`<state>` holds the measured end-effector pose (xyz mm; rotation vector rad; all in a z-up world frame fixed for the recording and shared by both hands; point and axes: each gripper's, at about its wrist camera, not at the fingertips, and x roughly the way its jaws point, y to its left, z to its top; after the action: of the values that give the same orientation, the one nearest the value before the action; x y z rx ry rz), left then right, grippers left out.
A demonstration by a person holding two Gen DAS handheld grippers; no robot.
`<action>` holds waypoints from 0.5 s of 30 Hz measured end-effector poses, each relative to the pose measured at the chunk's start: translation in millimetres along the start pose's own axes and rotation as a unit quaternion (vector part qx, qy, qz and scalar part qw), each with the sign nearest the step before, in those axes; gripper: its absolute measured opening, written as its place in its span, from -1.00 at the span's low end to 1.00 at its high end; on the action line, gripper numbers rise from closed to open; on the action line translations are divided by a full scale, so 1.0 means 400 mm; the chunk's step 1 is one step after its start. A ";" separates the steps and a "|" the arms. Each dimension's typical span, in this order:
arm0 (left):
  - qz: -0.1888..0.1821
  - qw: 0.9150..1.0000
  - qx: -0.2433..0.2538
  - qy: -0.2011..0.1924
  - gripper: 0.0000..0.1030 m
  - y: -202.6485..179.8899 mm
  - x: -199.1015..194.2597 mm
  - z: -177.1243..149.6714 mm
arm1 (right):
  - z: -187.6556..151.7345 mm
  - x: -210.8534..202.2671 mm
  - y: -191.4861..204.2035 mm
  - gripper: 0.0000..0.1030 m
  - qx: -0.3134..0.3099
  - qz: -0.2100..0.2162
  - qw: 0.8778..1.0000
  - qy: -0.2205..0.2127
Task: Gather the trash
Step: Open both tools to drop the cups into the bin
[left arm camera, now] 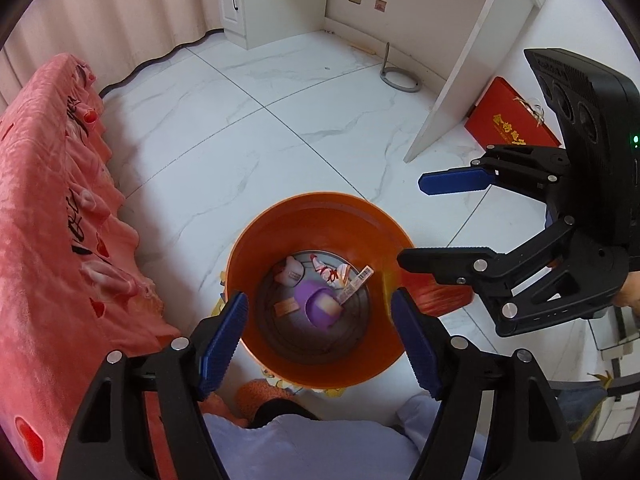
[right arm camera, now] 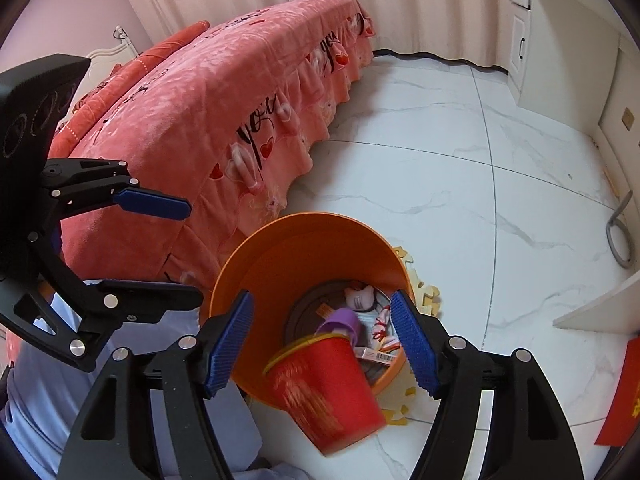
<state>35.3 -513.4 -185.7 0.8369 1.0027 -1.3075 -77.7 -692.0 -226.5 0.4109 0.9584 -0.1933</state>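
Figure: both grippers hovering over orange bin [right arm camera: 304,240] on tiled floor [right arm camera: 460,160] beside bed [right arm camera: 192,92].

Right gripper [right arm camera: 324,344]: jaws standing apart, pads clear of red paper cup [right arm camera: 328,392]; cup appearing blurred and tilted at bin rim, mouth pointing into bin.

Left gripper [left arm camera: 320,336]: jaws spread wide, gripping nothing, aiming into bin.

Bin holding purple cup [left arm camera: 320,304], wrappers [left arm camera: 332,274].

Handling judgement: paper cup likely light, thin-walled, crushing easily; taking hold across rolled rim or upper wall, gently.
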 end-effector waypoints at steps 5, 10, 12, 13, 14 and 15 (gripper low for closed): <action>-0.001 1.000 -0.004 0.001 0.44 0.001 -0.007 -0.007 | 0.007 -0.012 0.013 0.37 -0.003 -0.002 1.000 -0.005; 0.004 1.000 -0.003 -0.009 0.44 -0.007 -0.041 -0.021 | 0.015 -0.041 0.039 0.38 -0.012 0.001 1.000 -0.015; 0.008 1.000 -0.005 -0.014 0.44 -0.003 -0.060 -0.030 | 0.018 -0.055 0.055 0.38 -0.016 0.004 1.000 -0.018; 0.009 1.000 -0.007 -0.017 0.44 -0.003 -0.070 -0.035 | 0.020 -0.063 0.063 0.38 -0.020 0.005 1.000 -0.020; 0.011 1.000 -0.008 -0.019 0.44 -0.002 -0.081 -0.041 | 0.022 -0.072 0.075 0.38 -0.025 0.006 0.999 -0.022; 0.015 1.000 -0.008 -0.021 0.44 -0.001 -0.090 -0.048 | 0.023 -0.078 0.084 0.38 -0.028 0.008 0.999 -0.024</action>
<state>33.3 -482.3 -159.2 0.8061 0.9625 -1.2860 -77.2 -666.3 -187.5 0.3613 0.9109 -0.1614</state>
